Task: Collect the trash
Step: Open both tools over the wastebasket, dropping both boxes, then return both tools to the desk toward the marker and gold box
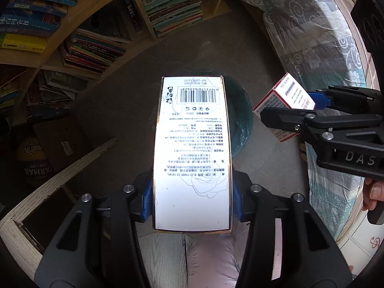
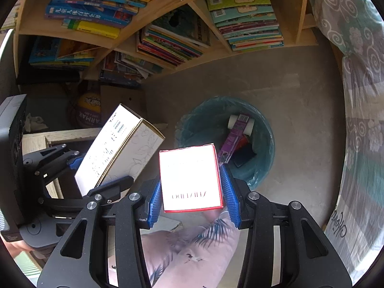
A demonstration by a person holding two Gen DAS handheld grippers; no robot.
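Mid-carry, by the look of it: left gripper [image 1: 193, 201] clamped on the long white box [image 1: 193, 153], right gripper [image 2: 190, 192] clamped on the red-edged white box [image 2: 190, 178], both held up off the floor. Teal-lined bin [image 2: 261, 129] just ahead of the right gripper and a bit to its right, already holding a purple carton [image 2: 234, 135] and some darker bits. Next move probably calls for pushing each box forward until it hangs over the bin mouth, then opening up, one at a time so they don't knock together. From the left wrist view, bin mostly hidden behind the long box, only a sliver of liner [image 1: 242, 120] showing. Glare wipes out most print on the red-edged box; dark stuff in the bin too murky to name. Bookshelf [image 2: 168, 7] beyond, bed [image 2: 360, 96] off right.
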